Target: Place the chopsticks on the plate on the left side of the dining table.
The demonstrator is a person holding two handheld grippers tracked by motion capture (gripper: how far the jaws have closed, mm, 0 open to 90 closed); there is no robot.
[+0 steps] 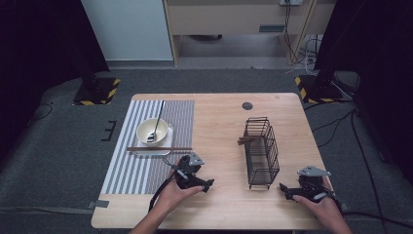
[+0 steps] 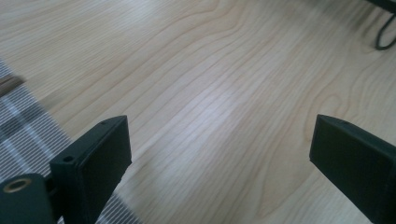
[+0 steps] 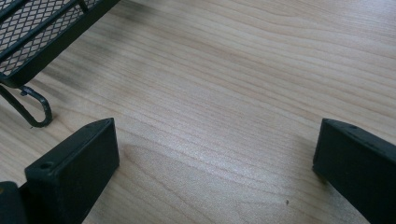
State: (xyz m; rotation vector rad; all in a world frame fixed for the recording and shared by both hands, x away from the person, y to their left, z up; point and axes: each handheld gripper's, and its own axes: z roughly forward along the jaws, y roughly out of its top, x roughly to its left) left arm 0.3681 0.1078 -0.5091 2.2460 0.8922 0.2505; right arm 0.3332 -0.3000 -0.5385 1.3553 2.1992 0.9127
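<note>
Pale wood table (image 1: pixel 219 122) on grey carpet, both tools (image 1: pixel 207 185) (image 1: pixel 284 189) wide and empty, perhaps resting on it.

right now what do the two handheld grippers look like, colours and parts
Both are black. The left gripper and the right gripper each carry a grey three-cornered plate on top and trail a black cable. In the gripper views, each has two flat, blocky black jaws, one with a small hole near its tip. No sleeves show on the forearms.

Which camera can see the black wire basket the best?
The high view: the whole black wire basket stands on the wooden table. The right gripper view catches its mesh corner and curled foot; the left gripper view, a wire loop.
</note>
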